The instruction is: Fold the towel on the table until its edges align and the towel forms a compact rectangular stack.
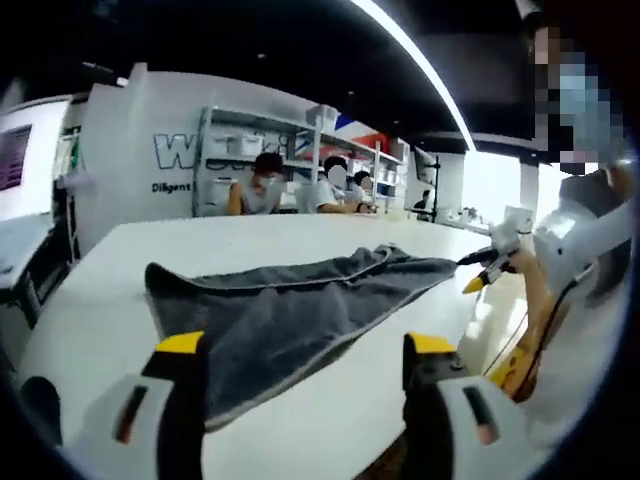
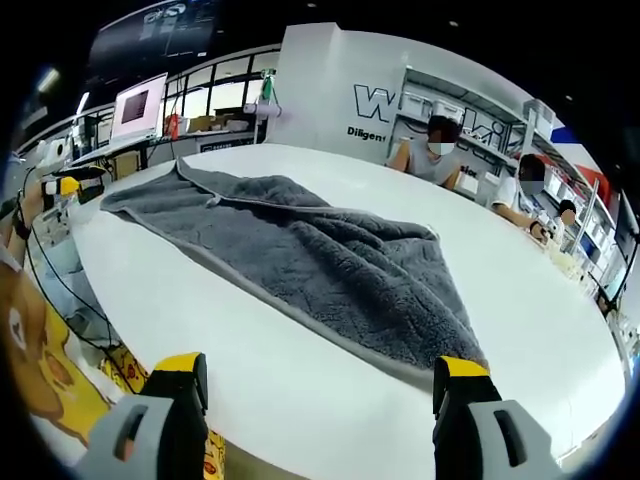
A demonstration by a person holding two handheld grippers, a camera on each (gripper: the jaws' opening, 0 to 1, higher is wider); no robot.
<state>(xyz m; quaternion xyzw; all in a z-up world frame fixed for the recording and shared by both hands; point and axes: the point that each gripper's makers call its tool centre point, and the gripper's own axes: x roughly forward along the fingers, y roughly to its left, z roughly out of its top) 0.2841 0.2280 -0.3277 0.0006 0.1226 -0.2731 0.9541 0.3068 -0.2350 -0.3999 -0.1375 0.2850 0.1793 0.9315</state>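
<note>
A dark grey towel [image 1: 290, 305] lies spread on the white table [image 1: 120, 330], with a pale hem along its edges and part of it lying doubled over. In the left gripper view my left gripper [image 1: 305, 345] is open, its yellow-tipped jaws straddling the towel's near end without touching it. The right gripper [image 1: 478, 272] shows at the towel's far pointed corner. In the right gripper view the towel [image 2: 330, 265] runs away to the upper left. My right gripper [image 2: 320, 368] is open, its right jaw beside the near corner. The left gripper [image 2: 62, 186] is at the far corner.
People [image 1: 262, 185] sit behind the table in front of white shelves [image 1: 300, 135]. The person's sleeve [image 1: 585, 235] is at the right. Cables [image 2: 70, 300] hang off the table's left edge, above a yellow patterned floor [image 2: 40, 380]. Bare tabletop [image 2: 530, 310] surrounds the towel.
</note>
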